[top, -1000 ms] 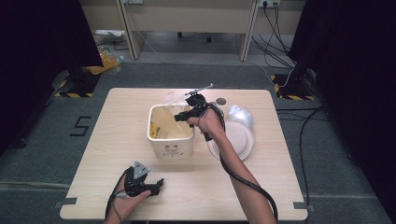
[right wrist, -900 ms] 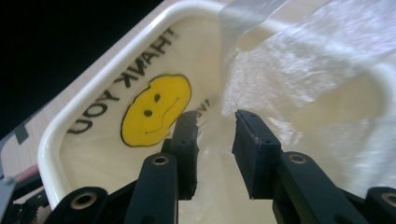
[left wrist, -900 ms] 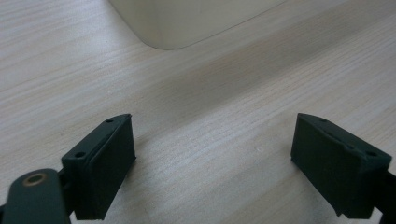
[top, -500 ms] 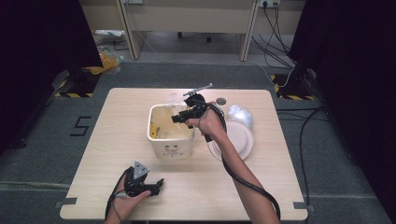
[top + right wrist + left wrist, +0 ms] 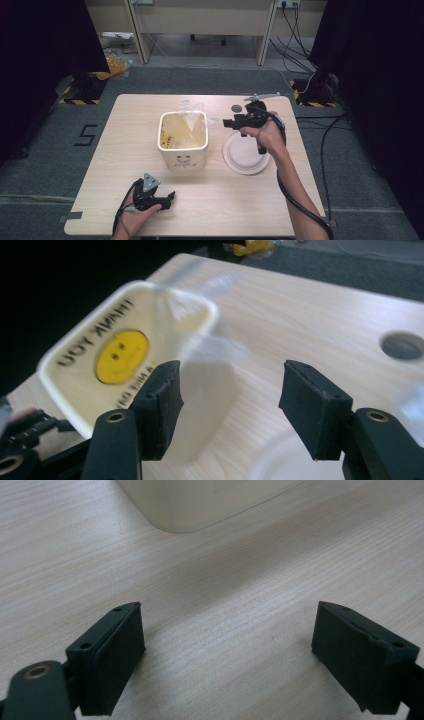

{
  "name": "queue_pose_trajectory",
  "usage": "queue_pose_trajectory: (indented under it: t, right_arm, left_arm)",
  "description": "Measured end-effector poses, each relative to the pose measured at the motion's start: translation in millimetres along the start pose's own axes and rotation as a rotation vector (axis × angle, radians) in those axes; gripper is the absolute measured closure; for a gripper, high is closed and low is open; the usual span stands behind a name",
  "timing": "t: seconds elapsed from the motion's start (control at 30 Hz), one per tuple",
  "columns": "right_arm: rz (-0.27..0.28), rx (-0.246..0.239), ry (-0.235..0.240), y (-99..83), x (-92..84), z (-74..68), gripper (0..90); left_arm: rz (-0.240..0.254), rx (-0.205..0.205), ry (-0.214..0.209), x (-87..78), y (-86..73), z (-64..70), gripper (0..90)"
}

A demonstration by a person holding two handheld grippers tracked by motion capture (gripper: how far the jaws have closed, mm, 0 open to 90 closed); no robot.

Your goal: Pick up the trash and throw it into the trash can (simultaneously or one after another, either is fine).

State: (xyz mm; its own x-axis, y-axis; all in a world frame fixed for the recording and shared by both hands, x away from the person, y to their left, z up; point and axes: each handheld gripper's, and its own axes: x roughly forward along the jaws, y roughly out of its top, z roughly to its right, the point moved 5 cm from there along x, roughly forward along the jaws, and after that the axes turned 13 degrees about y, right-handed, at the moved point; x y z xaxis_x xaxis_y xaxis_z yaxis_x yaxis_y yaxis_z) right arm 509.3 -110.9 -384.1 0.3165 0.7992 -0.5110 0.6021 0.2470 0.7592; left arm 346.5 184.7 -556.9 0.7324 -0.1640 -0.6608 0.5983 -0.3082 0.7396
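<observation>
A white bin (image 5: 183, 140) stands mid-table, lined with a clear plastic bag (image 5: 190, 112) that carries a yellow smiley and "THANK YOU" (image 5: 122, 354). My right gripper (image 5: 226, 123) hovers just right of the bin, over the far edge of a white plate (image 5: 246, 154), pointing at the bin. Its jaws have just been opening and stand apart, with no thing pressed between the pads (image 5: 230, 400). My left gripper (image 5: 170, 198) rests on the table near the front edge, open and empty (image 5: 227, 650), facing the bin's base (image 5: 200, 502).
A round cable hole (image 5: 236, 108) sits in the table behind the right gripper. Bare wood (image 5: 125, 150) lies left of the bin. Dark curtains and floor cables surround the table.
The right gripper has drawn away from the bin's right rim toward the right, over the plate, and its jaws stand wider. The left gripper has stayed put.
</observation>
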Motion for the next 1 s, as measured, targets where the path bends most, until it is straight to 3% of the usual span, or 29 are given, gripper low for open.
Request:
queue_pose_trajectory:
  t: [0.2, 0.47, 0.53, 0.6, 0.63, 0.73, 0.77, 0.87, 1.0]
  right_arm:
    - [0.011, 0.068, -0.067, -40.8, -30.6, 36.9, 40.9]
    - [0.036, 0.115, -0.131, -77.1, -57.5, 63.2, 40.4]
    - [0.044, 0.145, -0.139, -87.3, -60.3, 73.1, 39.9]
    - [0.036, 0.17, -0.153, -100.2, -60.5, 83.8, 38.7]
    - [0.036, 0.17, -0.153, -100.2, -60.5, 83.8, 38.7]
    - [0.036, 0.206, -0.147, -113.9, -57.4, 92.1, 37.3]
    - [0.037, 0.211, -0.142, -116.5, -56.3, 94.2, 36.8]
    - [0.056, 0.238, -0.125, -121.9, -53.3, 100.1, 35.7]
    - [0.069, 0.267, -0.114, -127.3, -50.6, 106.9, 34.3]
  left_arm:
    - [0.0, -0.003, 0.001, 0.4, 0.3, 0.1, 12.2]
    - [0.008, 0.01, -0.016, -0.5, 1.3, 3.8, 15.5]
    - [0.013, 0.015, -0.027, -0.6, 3.0, 9.3, 15.5]
    - [0.029, 0.059, -0.047, -0.3, 11.1, 23.0, 15.7]
    - [0.029, 0.059, -0.047, -0.3, 11.1, 23.0, 15.8]
    - [0.038, 0.1, -0.108, 2.5, 24.9, 47.4, 16.1]
    - [0.038, 0.1, -0.108, 2.5, 24.9, 47.4, 16.2]
    - [0.046, 0.124, -0.139, 7.2, 34.6, 67.1, 16.4]
    - [0.043, 0.134, -0.144, 11.2, 37.4, 74.7, 16.6]
